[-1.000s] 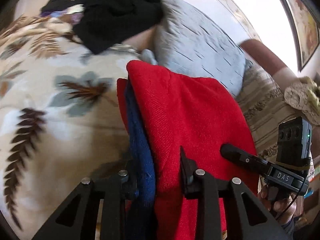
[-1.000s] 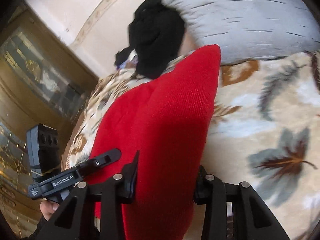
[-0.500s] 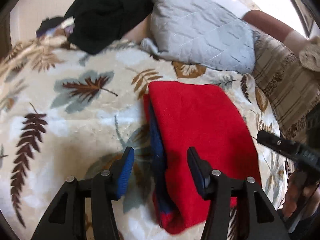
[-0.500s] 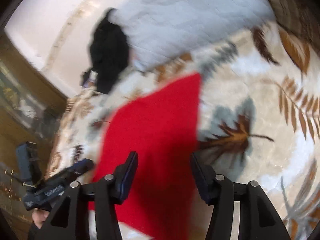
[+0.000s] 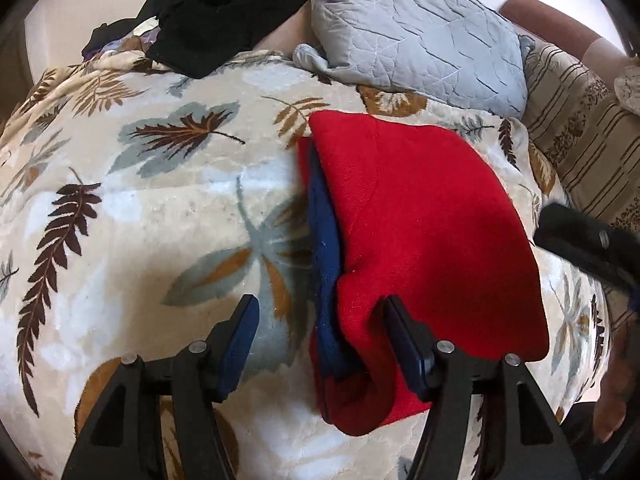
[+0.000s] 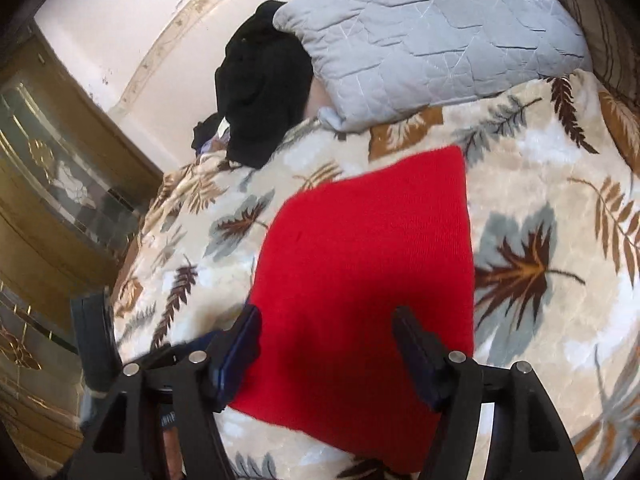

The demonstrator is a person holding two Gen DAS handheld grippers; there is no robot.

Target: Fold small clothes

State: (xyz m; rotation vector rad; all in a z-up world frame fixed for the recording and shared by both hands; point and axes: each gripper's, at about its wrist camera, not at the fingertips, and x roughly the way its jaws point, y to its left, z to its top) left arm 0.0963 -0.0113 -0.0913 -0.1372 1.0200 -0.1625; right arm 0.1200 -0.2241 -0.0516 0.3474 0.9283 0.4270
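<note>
Both tongs have let go: left tongs (image 5: pixel 320 336) and right tongs (image 6: pixel 326 340) now gape wide over the folded red knit garment (image 5: pixel 416 240), which lies flat on the leaf-patterned bedspread (image 5: pixel 140 208), near a grey quilted pillow (image 5: pixel 412 28), blue layer (image 5: pixel 324 248) showing along its left edge.

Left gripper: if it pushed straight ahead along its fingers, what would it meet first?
Probably the folded red garment: its near edge, with the blue layer, already lies between the open left gripper fingers. Depth is unclear, so it could brush the leaf-patterned blanket underneath instead.
</note>
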